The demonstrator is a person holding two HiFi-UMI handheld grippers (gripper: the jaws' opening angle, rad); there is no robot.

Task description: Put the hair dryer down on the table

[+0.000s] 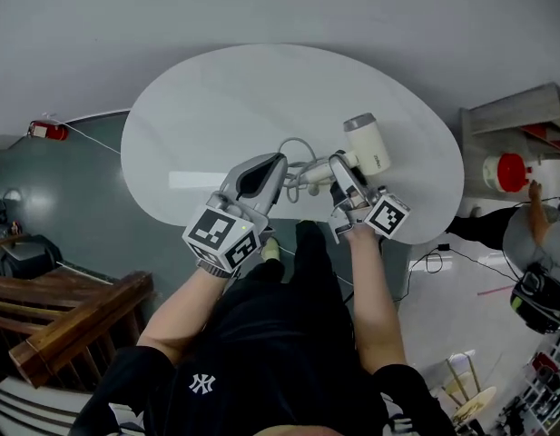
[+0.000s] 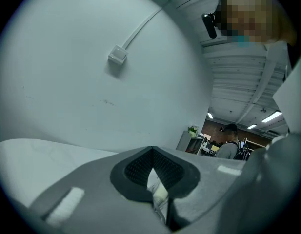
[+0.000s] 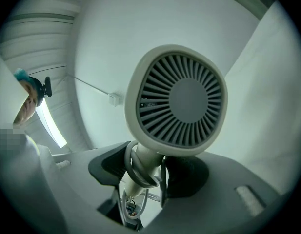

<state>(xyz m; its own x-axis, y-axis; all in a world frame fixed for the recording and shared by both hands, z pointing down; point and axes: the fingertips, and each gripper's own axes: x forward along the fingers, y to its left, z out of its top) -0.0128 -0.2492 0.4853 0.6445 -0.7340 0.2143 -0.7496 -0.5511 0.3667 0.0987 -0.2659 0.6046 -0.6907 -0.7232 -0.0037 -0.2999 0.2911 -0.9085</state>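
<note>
The white hair dryer (image 1: 367, 143) hangs just above the right part of the white oval table (image 1: 216, 107), with its handle pointing back toward me. My right gripper (image 1: 339, 164) is shut on that handle. In the right gripper view the dryer's grey rear grille (image 3: 182, 99) fills the middle, and grey cord is wound round the handle (image 3: 140, 167) between the pads. A cord loop (image 1: 296, 147) runs over to my left gripper (image 1: 278, 164). That gripper is shut, with a pale piece of the cord (image 2: 159, 191) pinched between its dark pads.
The table's near edge lies right under both grippers. A wooden rail (image 1: 71, 312) stands at the lower left. A grey shelf with a red-and-white object (image 1: 508, 171) and another person (image 1: 534, 221) are at the right. Cables (image 1: 434, 260) lie on the floor there.
</note>
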